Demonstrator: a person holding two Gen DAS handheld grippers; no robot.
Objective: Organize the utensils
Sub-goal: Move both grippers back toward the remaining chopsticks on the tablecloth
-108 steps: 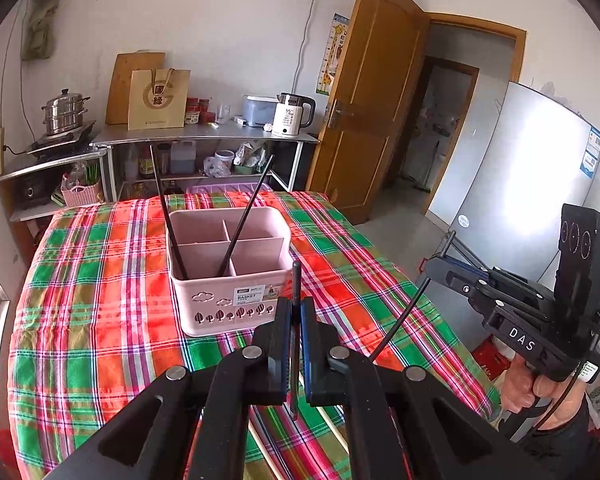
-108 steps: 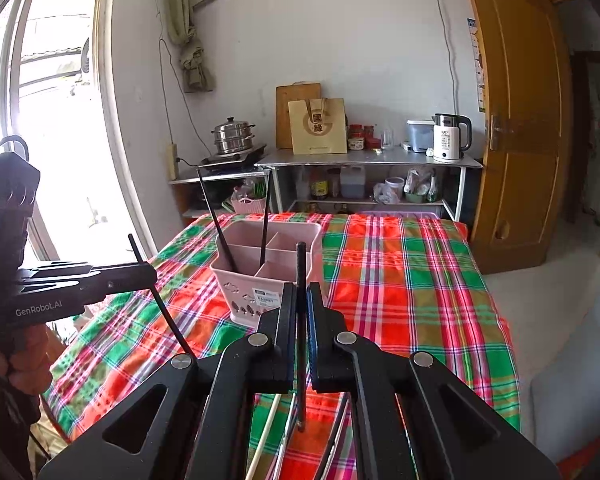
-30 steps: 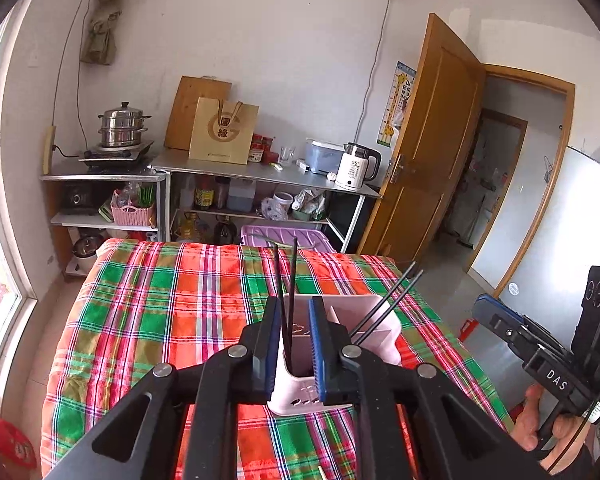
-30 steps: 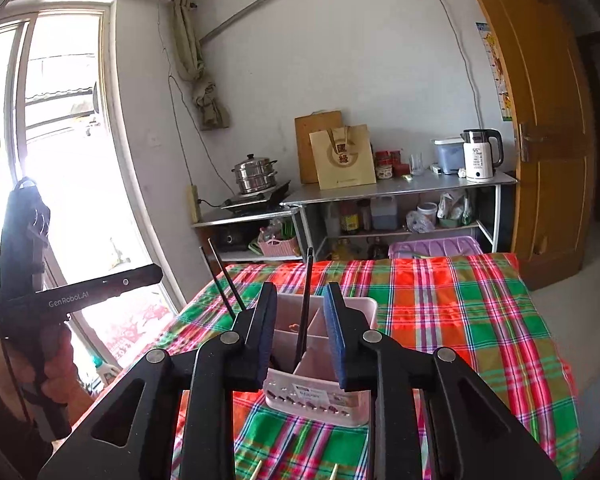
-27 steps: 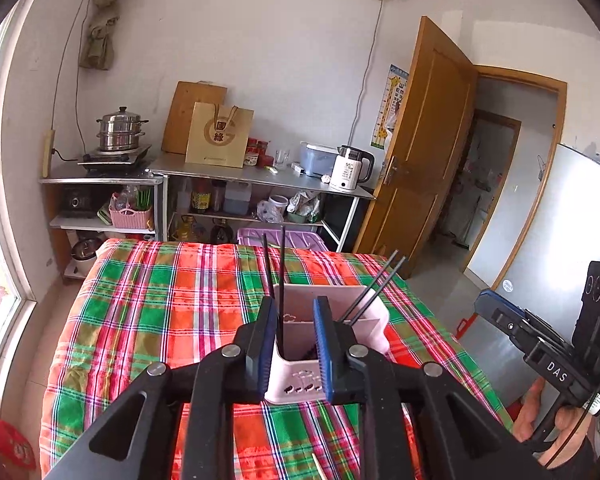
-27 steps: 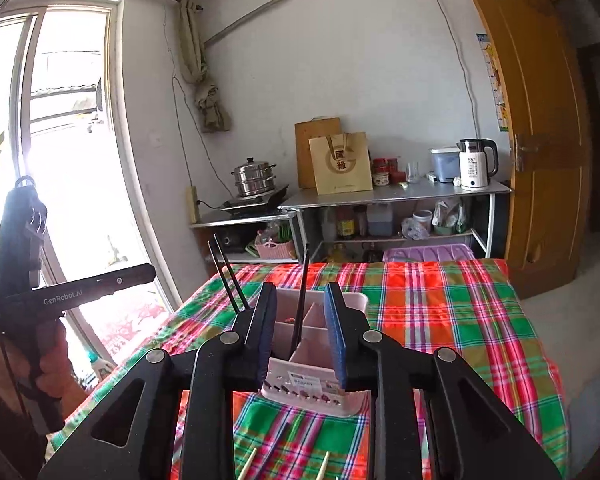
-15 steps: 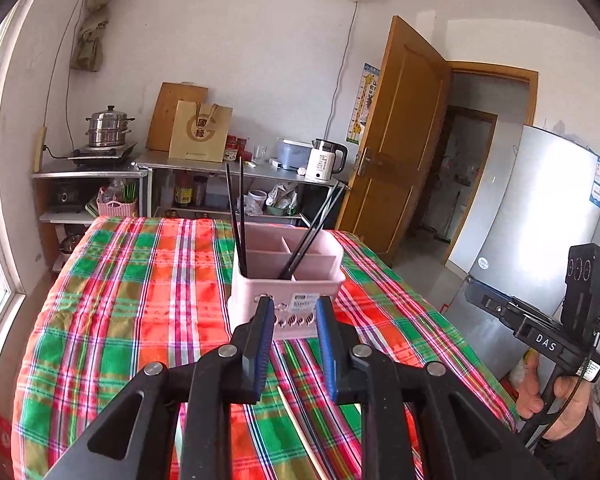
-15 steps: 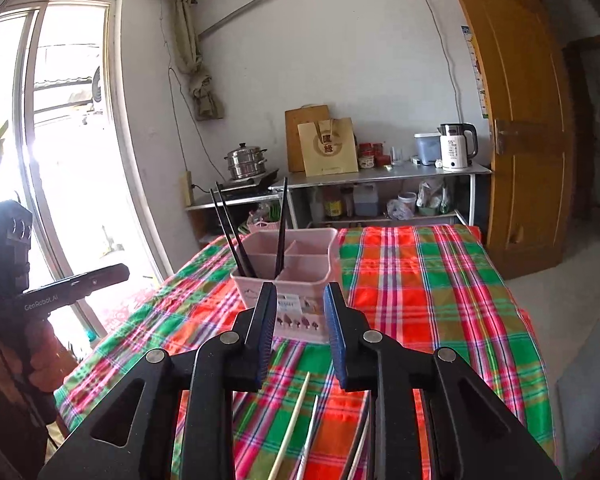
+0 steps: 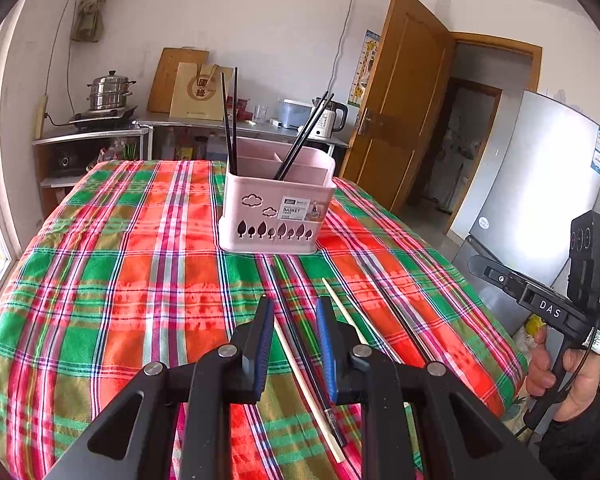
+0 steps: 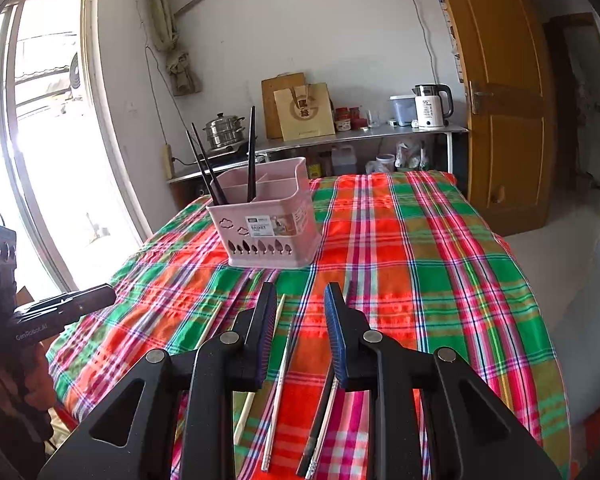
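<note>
A pink divided basket (image 9: 278, 208) (image 10: 268, 224) stands mid-table on the plaid cloth (image 9: 120, 280), with black chopsticks (image 9: 229, 120) (image 10: 252, 152) upright and leaning in it. My left gripper (image 9: 294, 312) is open and empty, low over the near cloth. A pale wooden chopstick (image 9: 308, 392) and a dark chopstick (image 9: 289, 308) lie on the cloth under its gap. My right gripper (image 10: 300, 300) is open and empty too, above a metal chopstick (image 10: 278, 392), a pale one (image 10: 279, 312) and a dark one (image 10: 312, 436). Each gripper appears at the edge of the other's view, hand-held.
Behind the table a metal shelf (image 10: 360, 132) carries a kettle (image 10: 432, 106), a steamer pot (image 9: 110, 92) and a paper bag. A window (image 10: 48, 140) is on the left, a wooden door (image 9: 400, 96) and a fridge (image 9: 540, 184) on the right. The table's near edge is close below.
Both grippers earlier held black chopsticks, which now stand in the basket. Both have since drawn back and sunk toward the near cloth, where loose chopsticks have come into view.
</note>
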